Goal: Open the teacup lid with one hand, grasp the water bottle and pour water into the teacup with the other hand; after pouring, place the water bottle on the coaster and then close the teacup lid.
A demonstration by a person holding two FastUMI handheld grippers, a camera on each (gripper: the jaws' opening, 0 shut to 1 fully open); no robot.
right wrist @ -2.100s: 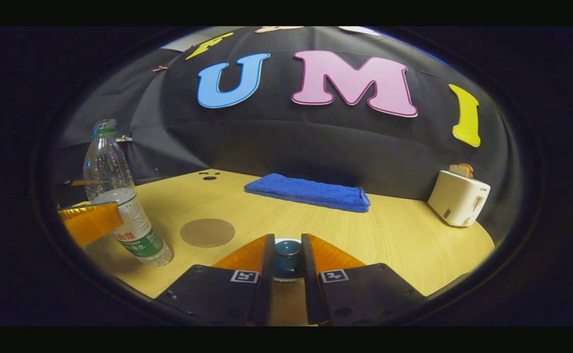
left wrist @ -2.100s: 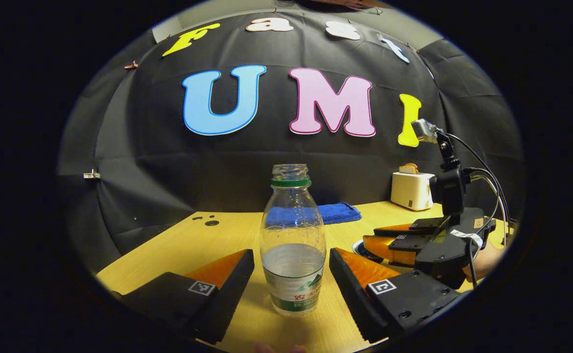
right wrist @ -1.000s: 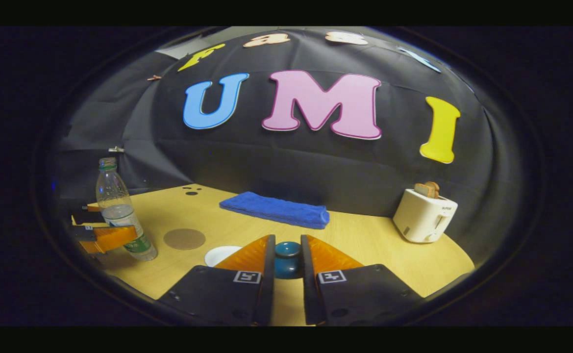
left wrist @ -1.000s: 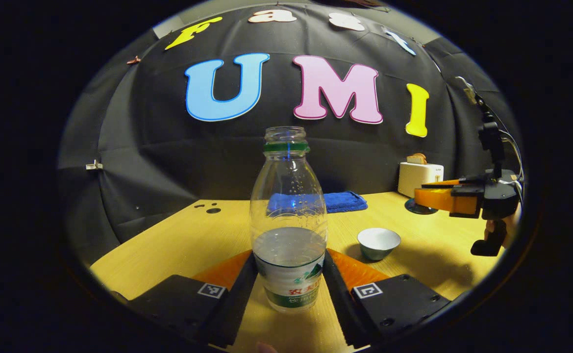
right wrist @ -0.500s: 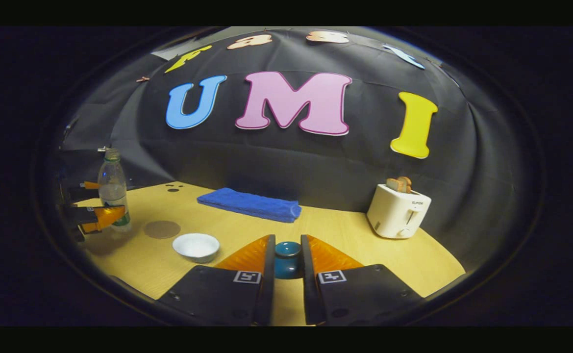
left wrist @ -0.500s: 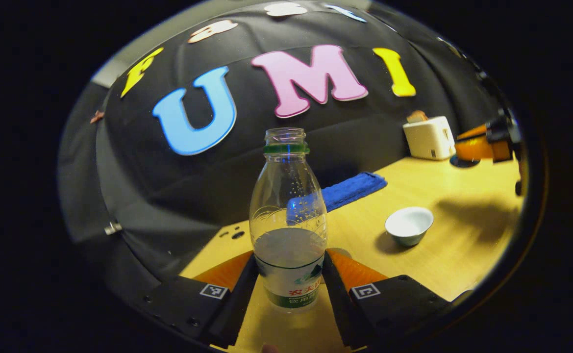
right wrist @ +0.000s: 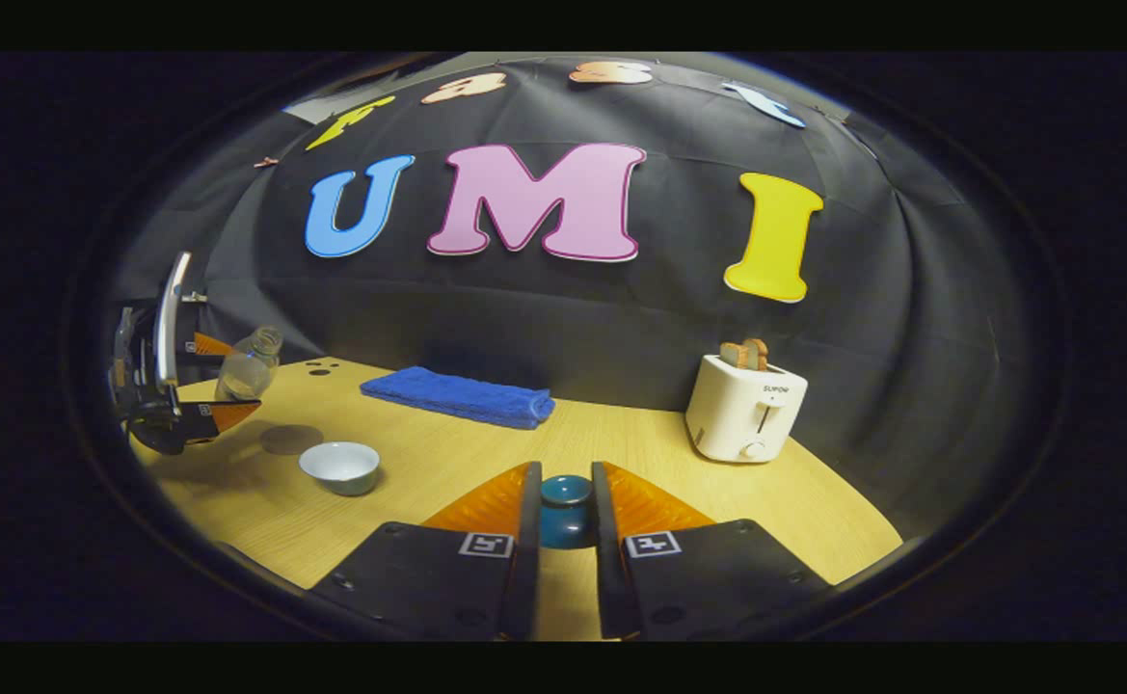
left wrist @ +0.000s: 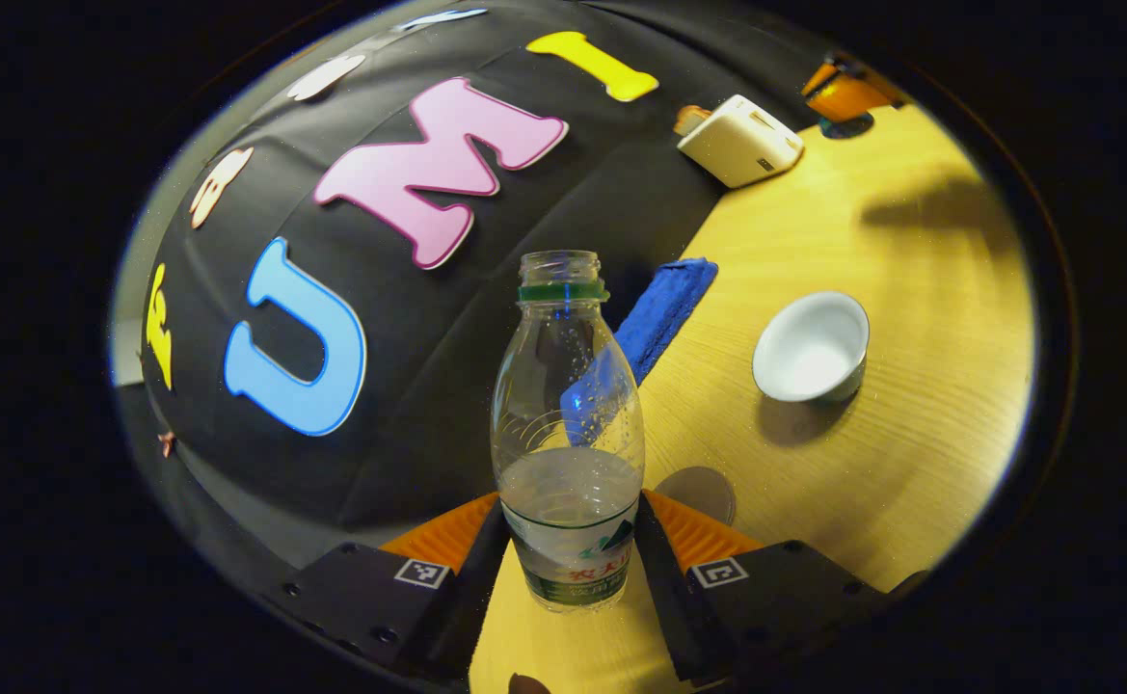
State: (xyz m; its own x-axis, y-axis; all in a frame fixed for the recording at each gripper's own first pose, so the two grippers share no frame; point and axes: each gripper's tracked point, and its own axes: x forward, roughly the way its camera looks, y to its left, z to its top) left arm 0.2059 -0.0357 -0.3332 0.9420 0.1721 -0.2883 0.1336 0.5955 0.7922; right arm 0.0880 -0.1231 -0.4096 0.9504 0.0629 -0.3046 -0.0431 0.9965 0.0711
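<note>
We see the water bottle [left wrist: 568, 453] clamped between the two fingers of the left gripper [left wrist: 568, 549], which press on its labelled lower part from either side. The bottle is uncapped, with a green ring around its neck, and is roughly a third full of water. In the right gripper view the same bottle [right wrist: 247, 364] hangs above the table at the far left, tilted with its mouth leaning toward the right, held off the surface by the left gripper [right wrist: 201, 390].

The teacup [left wrist: 811, 348] stands open on the wooden table [left wrist: 910, 463], a small white bowl with nothing visible inside it (the inside looks plain white). In the right gripper view the teacup [right wrist: 339, 467] sits below and to the right of the tilted bottle, apart from it. The round brown coaster [right wrist: 290, 440] lies flat on the table just beside the cup, under the raised bottle; in the left gripper view we catch the coaster [left wrist: 697, 493] just behind the bottle's right side.

The teacup lid [right wrist: 565, 512], dark teal with a rounded knob, is pinched between the fingers of the right gripper [right wrist: 565, 516], which are closed on that knob. It is held well apart from the cup.

Farther back, a folded blue towel [right wrist: 459, 395] lies near the black cloth wall, and a white toaster [right wrist: 745, 408] with bread in its slots stands toward the right of the table.
</note>
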